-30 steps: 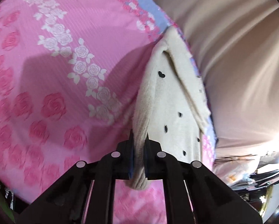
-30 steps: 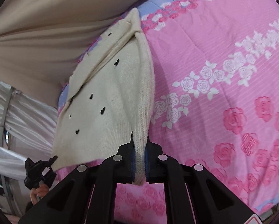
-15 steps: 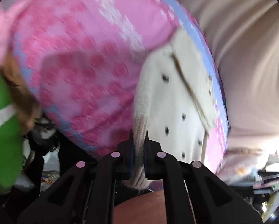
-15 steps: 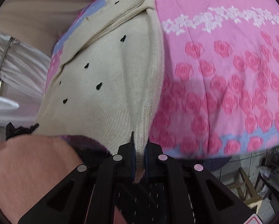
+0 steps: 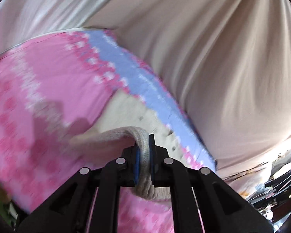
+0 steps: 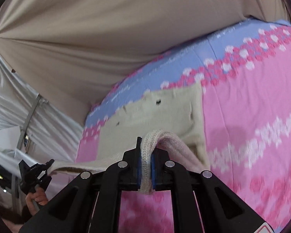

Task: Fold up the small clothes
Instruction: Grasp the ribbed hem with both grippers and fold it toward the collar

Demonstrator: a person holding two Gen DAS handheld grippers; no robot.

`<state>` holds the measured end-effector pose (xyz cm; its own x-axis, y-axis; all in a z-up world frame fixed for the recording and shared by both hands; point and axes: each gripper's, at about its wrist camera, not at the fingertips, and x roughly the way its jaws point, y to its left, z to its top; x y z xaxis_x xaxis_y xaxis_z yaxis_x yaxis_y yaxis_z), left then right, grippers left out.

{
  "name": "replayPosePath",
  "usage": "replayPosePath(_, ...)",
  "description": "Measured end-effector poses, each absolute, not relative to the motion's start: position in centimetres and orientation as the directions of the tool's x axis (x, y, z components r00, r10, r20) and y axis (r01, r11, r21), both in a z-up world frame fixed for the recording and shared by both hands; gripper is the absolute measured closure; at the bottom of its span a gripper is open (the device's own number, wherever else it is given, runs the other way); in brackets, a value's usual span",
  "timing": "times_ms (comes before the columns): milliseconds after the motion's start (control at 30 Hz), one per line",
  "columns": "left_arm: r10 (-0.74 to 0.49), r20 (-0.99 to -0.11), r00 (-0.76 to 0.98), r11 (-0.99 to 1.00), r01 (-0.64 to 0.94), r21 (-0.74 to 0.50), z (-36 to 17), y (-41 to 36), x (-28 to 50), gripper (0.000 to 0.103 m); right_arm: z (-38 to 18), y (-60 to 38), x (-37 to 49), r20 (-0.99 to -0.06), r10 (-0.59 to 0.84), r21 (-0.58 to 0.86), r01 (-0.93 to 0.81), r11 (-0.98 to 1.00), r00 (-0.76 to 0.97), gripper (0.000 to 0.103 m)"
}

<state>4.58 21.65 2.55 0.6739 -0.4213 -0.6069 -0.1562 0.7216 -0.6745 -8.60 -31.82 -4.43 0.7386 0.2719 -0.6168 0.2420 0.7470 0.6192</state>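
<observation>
A small cream knit sweater (image 6: 161, 116) with black heart dots lies on a pink rose-print bed cover (image 6: 252, 116), near its blue border. My right gripper (image 6: 146, 155) is shut on the sweater's ribbed hem, lifted and curling over the rest. My left gripper (image 5: 144, 151) is shut on the other end of the same hem (image 5: 124, 134); the sweater's body (image 5: 129, 112) lies beyond it. The left gripper also shows in the right wrist view (image 6: 35, 174), held in a hand at lower left.
A beige curtain (image 6: 106, 38) hangs behind the bed's far edge. A silvery drape (image 6: 28, 116) and clutter are at the left in the right wrist view. Cluttered items (image 5: 277, 184) lie at the lower right in the left wrist view.
Both grippers have swung the held hem up and forward over the sweater toward the curtain side. The views now look along the bed instead of down on it. Both frames are motion-blurred.
</observation>
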Motion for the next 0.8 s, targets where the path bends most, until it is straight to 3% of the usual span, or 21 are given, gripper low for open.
replayPosePath(333, -0.372, -0.622, 0.689, 0.766, -0.150, -0.624, 0.7, 19.0, 16.8, 0.097, -7.2, -34.9, -0.8, -0.606, 0.204, 0.652, 0.333, 0.681, 0.769, 0.096)
replayPosePath(800, -0.277, -0.716, 0.640, 0.812, -0.243, -0.531, -6.1, 17.1, 25.6, 0.096, -13.5, -37.3, 7.0, -0.669, 0.193, 0.650, 0.438, 0.621, 0.718, 0.096)
